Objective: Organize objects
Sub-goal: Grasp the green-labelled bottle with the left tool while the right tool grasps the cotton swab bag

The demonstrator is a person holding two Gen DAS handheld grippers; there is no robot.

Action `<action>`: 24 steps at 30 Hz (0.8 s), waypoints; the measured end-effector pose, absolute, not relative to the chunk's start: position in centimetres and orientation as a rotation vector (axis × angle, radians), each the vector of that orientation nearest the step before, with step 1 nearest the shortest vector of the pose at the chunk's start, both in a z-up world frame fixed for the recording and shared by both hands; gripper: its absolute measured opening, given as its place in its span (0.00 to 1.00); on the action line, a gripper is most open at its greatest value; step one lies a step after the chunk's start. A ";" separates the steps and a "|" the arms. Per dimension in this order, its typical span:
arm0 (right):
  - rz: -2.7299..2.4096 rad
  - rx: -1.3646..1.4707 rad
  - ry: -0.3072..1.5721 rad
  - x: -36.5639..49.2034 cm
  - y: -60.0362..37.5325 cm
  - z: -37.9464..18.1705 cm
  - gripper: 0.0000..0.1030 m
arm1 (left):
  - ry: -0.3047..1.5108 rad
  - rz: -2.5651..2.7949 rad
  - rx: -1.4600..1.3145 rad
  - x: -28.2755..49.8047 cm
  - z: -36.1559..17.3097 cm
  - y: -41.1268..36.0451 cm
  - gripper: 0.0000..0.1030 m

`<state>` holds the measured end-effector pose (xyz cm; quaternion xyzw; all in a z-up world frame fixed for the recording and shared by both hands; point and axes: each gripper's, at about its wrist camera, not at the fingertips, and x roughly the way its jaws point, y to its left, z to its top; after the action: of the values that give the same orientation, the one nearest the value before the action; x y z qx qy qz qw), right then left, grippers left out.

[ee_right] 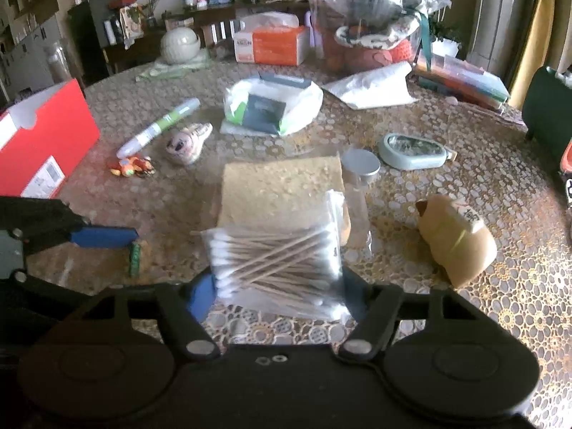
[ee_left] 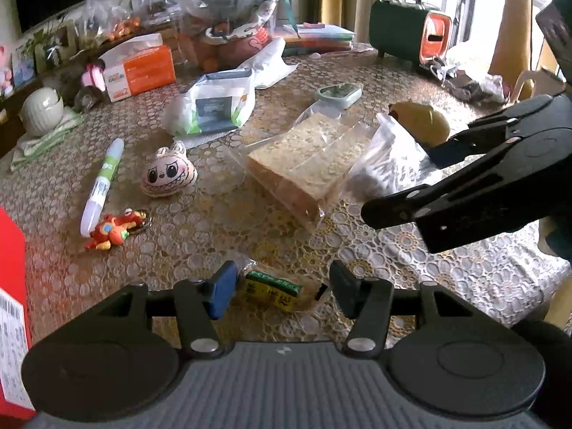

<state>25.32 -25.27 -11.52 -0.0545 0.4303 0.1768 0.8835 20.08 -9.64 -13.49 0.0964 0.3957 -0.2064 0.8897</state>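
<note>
Left tool (ee_left: pixel 280 291): jaws half-wide, straddling a small green-and-yellow snack packet (ee_left: pixel 273 289) in clear wrap, flat on the table (ee_left: pixel 214 236). The blue pad (ee_left: pixel 223 295) touches the packet's left end; the right finger stands clear of it. No grip evident.

Right tool (ee_right: pixel 279 295): jaws at middling width around a clear bag of cotton swabs (ee_right: pixel 277 257). Whether the pads press the bag, cannot tell. The left view shows this tool from the side, reaching in over that bag.

The bag's far end leans on a wrapped bread loaf (ee_right: pixel 282 186). Only the right view shows a clear bottle with a silver cap (ee_right: pixel 359 178) just beside the loaf; the left view hides it.

Mid table: a tan dog figure (ee_right: pixel 454 239) to the right, a red toy figure (ee_left: pixel 114 230), a white-and-green tube (ee_left: pixel 102 182), a plush face (ee_left: pixel 168 173), a pale green oval case (ee_right: pixel 414 150).

The red box (ee_right: pixel 46 136) shows an open top in the right view; the left view catches only its corner.

Far: wet-wipes pack (ee_left: pixel 211 107), orange tissue box (ee_left: pixel 141 68), green radio (ee_left: pixel 404 32).
</note>
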 end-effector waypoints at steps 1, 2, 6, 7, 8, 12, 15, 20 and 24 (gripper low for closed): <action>0.368 -0.114 0.894 25.1 -25.2 -11.3 0.69 | 0.821 -0.423 0.196 19.9 -13.3 -9.5 0.54; 0.370 -0.113 0.891 24.8 -25.2 -11.0 0.69 | 0.819 -0.420 0.189 19.7 -13.2 -9.4 0.52; 0.376 -0.109 0.882 23.8 -25.0 -10.0 0.69 | 0.806 -0.411 0.174 19.0 -12.5 -8.9 0.51; 0.377 -0.107 0.879 23.6 -24.9 -9.8 0.69 | 0.803 -0.409 0.167 18.8 -12.3 -8.7 0.51; 0.378 -0.104 0.878 23.3 -24.9 -9.6 0.69 | 0.800 -0.407 0.161 18.6 -12.1 -8.5 0.50; 0.383 -0.096 0.878 22.3 -24.7 -8.8 0.69 | 0.793 -0.392 0.136 17.9 -11.4 -7.6 0.27; 0.386 -0.108 0.869 21.7 -24.3 -8.4 0.69 | 0.797 -0.376 0.110 17.6 -10.9 -7.0 0.24; 0.376 -0.119 0.873 21.0 -24.0 -8.4 0.69 | 0.784 -0.344 0.148 17.7 -11.8 -6.4 0.24; 0.376 -0.112 0.880 20.5 -24.3 -8.5 0.69 | 0.782 -0.333 0.177 17.3 -11.9 -6.8 0.25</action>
<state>20.52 -24.26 -8.48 -0.0541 0.4230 0.1807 0.8863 17.27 -6.80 -11.86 0.0855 0.3789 -0.1611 0.9073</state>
